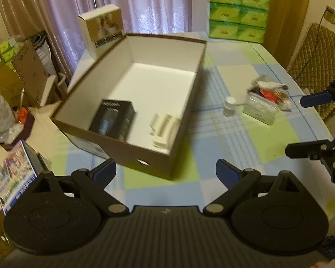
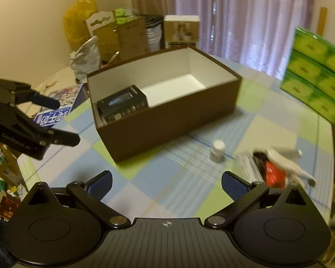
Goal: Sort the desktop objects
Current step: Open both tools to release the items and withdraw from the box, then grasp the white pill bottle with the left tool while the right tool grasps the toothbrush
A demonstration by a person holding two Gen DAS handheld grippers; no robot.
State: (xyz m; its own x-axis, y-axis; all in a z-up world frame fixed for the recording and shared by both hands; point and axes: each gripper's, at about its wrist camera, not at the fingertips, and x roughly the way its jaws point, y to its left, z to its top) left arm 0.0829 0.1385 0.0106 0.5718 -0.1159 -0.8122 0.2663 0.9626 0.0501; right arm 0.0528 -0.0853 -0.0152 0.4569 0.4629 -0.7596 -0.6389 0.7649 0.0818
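The desk [image 1: 223, 134] is covered with a checked cloth in pale blue, green and white, with mauve curtains [image 1: 145, 2] hanging behind it and a stack of green tissue packs [image 1: 238, 11] at its far edge. An open brown box [image 1: 145, 156] with a white interior stands on the left-centre of the desk. Inside it, at the near end, lies a black carton [image 1: 112, 118]; beside that carton, against the right-hand wall, lie some small white items [image 1: 164, 126], too blurred to identify. Outside the box, to its right, a small white-capped bottle [image 1: 229, 106] stands upright on the cloth. Just beyond the bottle sits a small clear container [image 1: 260, 109] with mixed items, one of them red, heaped in it. A printed cardboard box [image 1: 102, 28] stands behind the brown box at its far left corner. The left gripper [image 1: 166, 174] hovers above the cloth in front of the brown box, its jaws spread wide and holding nothing. The right gripper [image 2: 166, 185] hovers over the cloth nearer the bottle and container, its jaws likewise spread wide and empty. Both views show motion blur.
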